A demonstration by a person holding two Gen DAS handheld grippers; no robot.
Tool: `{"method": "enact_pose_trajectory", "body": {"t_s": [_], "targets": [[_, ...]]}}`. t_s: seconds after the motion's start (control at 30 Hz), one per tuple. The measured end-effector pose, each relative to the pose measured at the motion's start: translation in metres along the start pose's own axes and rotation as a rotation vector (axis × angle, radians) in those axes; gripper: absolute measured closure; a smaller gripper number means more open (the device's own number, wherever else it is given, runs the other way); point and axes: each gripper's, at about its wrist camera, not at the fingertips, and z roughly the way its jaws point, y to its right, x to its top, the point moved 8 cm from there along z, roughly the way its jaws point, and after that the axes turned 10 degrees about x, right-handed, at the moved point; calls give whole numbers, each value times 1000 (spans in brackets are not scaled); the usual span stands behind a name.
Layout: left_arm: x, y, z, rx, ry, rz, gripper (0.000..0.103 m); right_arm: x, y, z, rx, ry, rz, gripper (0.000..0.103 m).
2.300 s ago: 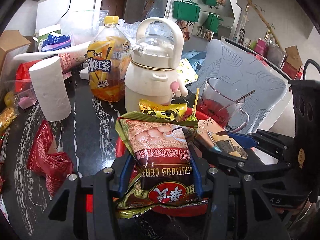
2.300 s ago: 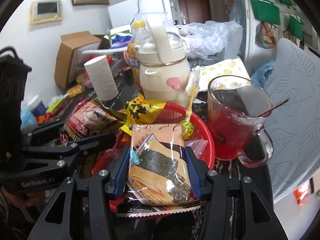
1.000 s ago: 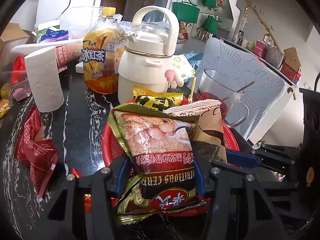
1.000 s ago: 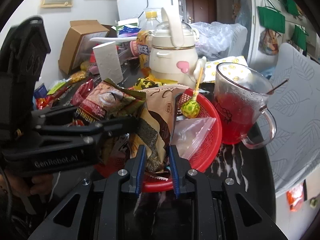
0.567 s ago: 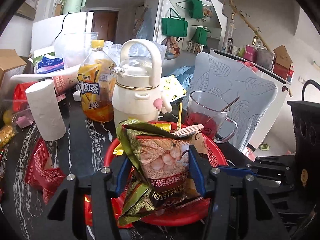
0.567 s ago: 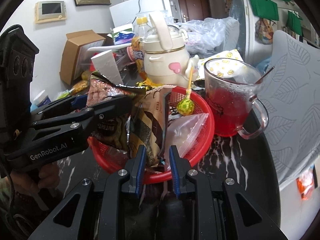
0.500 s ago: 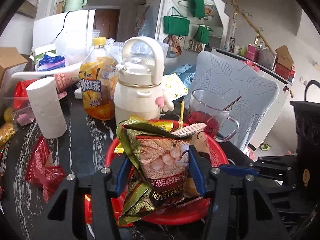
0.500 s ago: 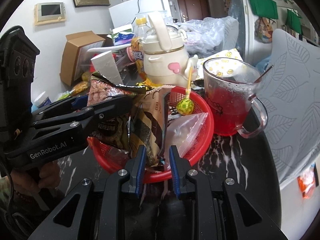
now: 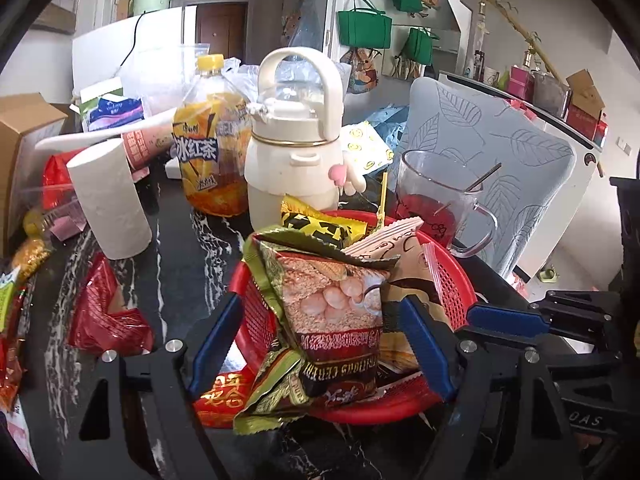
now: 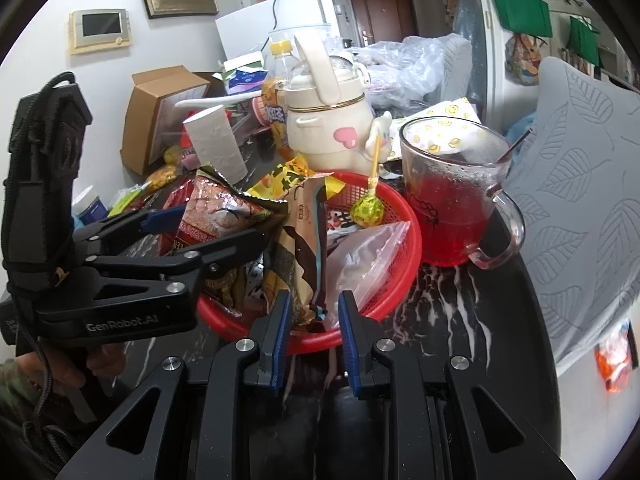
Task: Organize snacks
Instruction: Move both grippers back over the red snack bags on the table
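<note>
The left hand-held gripper (image 9: 320,332) has its jaws opening; the blue pads stand clear on either side of the cereal packet (image 9: 332,304), which rests upright in the red basket (image 9: 452,280) with no pad pressing it. Seen from the right wrist view, this packet leans against the near left wall of the basket, with the left gripper's fingers beside it.

The right hand-held gripper (image 10: 312,312) is clamped on the brown snack packet (image 10: 304,240), pinching its lower edge just over the near rim of the basket. That packet stands on edge, just to the right of the cereal packet and touching it.

Inside the basket, farther back, lie a yellow-and-black packet (image 9: 316,224) and a green lollipop (image 10: 367,214) whose stick leans toward the cream kettle (image 9: 294,152). A clear zip bag (image 10: 360,256) lies at the basket's right side.

The basket sits on a dark marbled bench (image 9: 176,248). Just right of it stands a glass mug (image 10: 452,200) holding red drink and a stirrer. Beyond the basket are the kettle and, to its left, a bottle of iced tea (image 9: 208,152). Farther left, a roll of paper (image 9: 108,200) stands upright, and a crumpled red wrapper (image 9: 104,316) lies near it on the bench.
</note>
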Motion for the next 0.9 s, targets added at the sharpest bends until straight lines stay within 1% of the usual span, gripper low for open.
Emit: {"method": "enact_pose_trajectory", "body": {"t_s": [0.07, 0.23, 0.33, 0.4, 0.5, 0.63, 0.77, 0.83, 0.9], "targets": [[0, -1, -7, -7, 3, -1, 23, 0, -2, -2, 1, 3, -2, 79], [-2, -9, -17, 14, -5, -24, 23, 1, -10, -8, 3, 14, -16, 79], [-4, -16, -26, 31, 1, -42, 23, 2, -18, -12, 2, 22, -36, 79], [-4, -21, -35, 55, 11, -48, 23, 4, -24, -13, 9, 25, -47, 79], [-6, -27, -48, 77, 28, -48, 23, 5, -35, -17, 20, 36, -67, 72], [-10, -36, -65, 111, 43, -58, 23, 7, -52, -21, 41, 47, -101, 71], [-16, -48, -84, 155, 55, -90, 23, 9, -70, -23, 77, 55, -138, 71], [-19, -54, -94, 173, 63, -101, 23, 10, -79, -24, 99, 59, -157, 66], [-23, -61, -104, 201, 72, -109, 23, 10, -90, -25, 123, 60, -178, 64]]}}
